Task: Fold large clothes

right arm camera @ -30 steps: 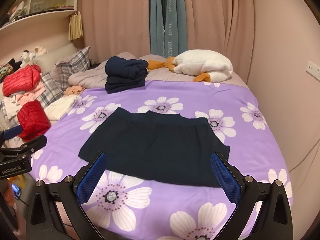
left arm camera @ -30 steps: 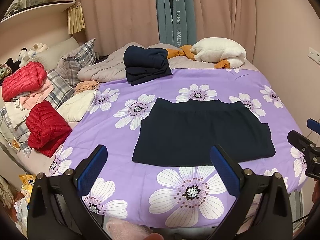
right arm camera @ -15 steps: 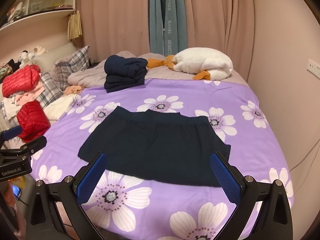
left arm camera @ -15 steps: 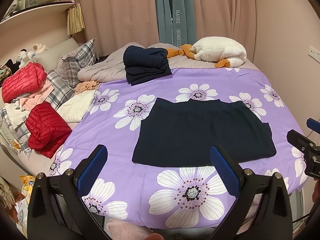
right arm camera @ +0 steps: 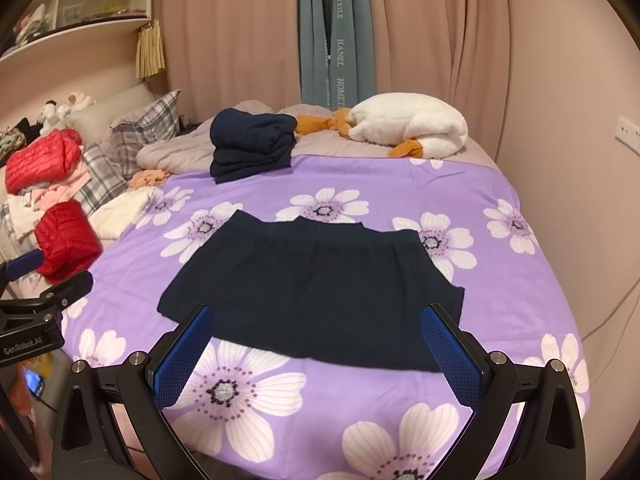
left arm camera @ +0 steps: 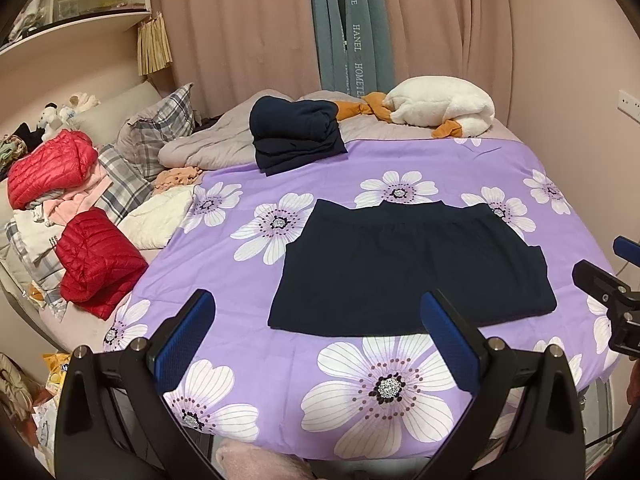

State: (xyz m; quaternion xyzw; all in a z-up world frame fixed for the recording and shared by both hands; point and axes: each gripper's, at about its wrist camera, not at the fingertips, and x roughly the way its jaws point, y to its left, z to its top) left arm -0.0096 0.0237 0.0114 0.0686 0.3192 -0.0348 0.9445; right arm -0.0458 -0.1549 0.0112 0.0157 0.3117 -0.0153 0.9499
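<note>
Garment point(left arm camera: 408, 268): dark navy, laid flat and partly folded into a broad rectangle on the purple floral bedspread point(left arm camera: 360, 396), centre of the bed, slightly right in the left wrist view. Far edge shows a band-like hem; right side has a small stepped corner. Nothing touches it.

Left gripper point(left arm camera: 318, 340): fingers wide apart, blue pads facing each other, empty, hovering at the near edge of the bed. Its right pad overlaps the garment's near edge in the view; contact cannot be told.

Right gripper point(right arm camera: 318, 354): fingers wide apart, empty, hovering at the near edge of the bed, both pads overlapping the garment's near corners in its view.

Folded stack point(left arm camera: 296, 136): dark navy clothes, far side of the bed, at the far edge of the bedspread, well apart from the garment.

Plush toy point(left arm camera: 440, 108): white with orange parts, far right, lying on a grey blanket point(left arm camera: 208, 148).

Left side of bed: two red puffer jackets point(left arm camera: 100, 260), one near, one farther atop a pile of pale clothes; plaid pillows point(left arm camera: 160, 128); a cream folded item point(left arm camera: 160, 216) just beside the bedspread's left edge.

Background: pink curtains point(left arm camera: 240, 40) with a blue-grey panel between them; shelf at upper left.
</note>
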